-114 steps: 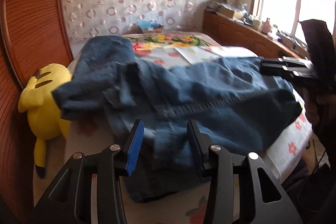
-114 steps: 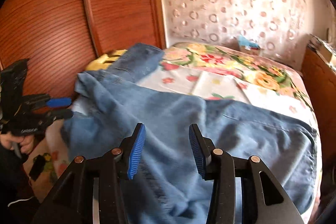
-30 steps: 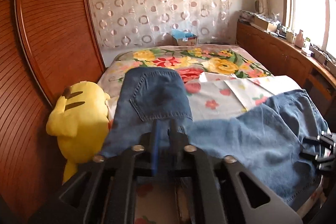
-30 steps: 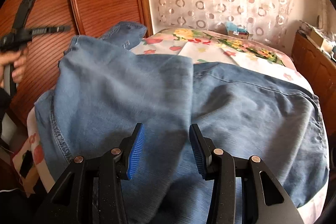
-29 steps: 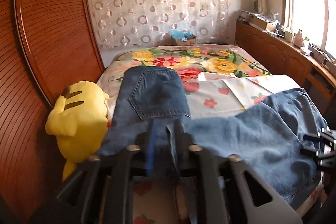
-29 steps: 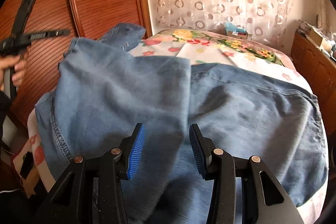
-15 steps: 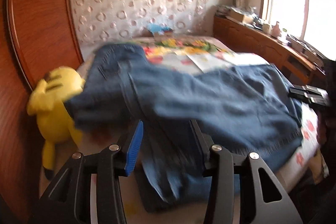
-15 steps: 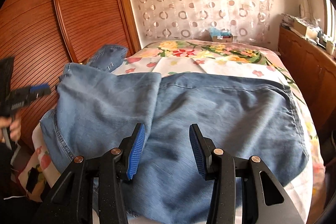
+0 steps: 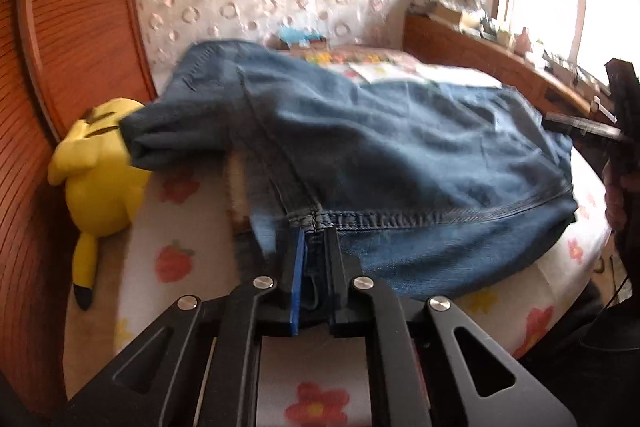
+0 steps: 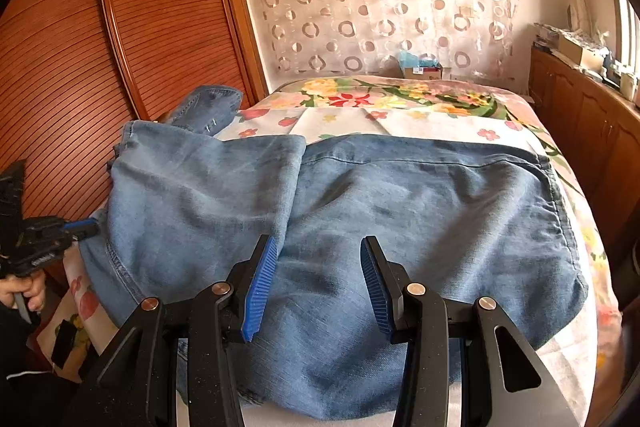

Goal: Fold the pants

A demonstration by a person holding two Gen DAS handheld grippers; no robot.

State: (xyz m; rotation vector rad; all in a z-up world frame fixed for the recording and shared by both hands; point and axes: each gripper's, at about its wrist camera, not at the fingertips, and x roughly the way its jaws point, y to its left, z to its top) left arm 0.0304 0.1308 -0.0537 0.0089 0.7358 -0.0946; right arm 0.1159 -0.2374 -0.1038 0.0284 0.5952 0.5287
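The left gripper (image 9: 314, 263) was closing on the jeans' (image 10: 400, 211) hemmed edge, denim pinched between its pads, likely to lift a fold. The right gripper (image 10: 318, 285) hovered open above the jeans, which lay spread across the flowered bed (image 10: 440, 123). Bare bedspread beyond gave room; a yellow plush toy (image 9: 100, 179) crowded the wardrobe side.

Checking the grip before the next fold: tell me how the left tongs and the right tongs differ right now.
The left tongs are closing, with the hem of the jeans between their pads; the right tongs stand open with nothing between them.

The left tongs sit at the jeans' edge near the yellow plush toy; the right tongs hover above the middle of the jeans.

Both are black with blue pads and point down at the bed.
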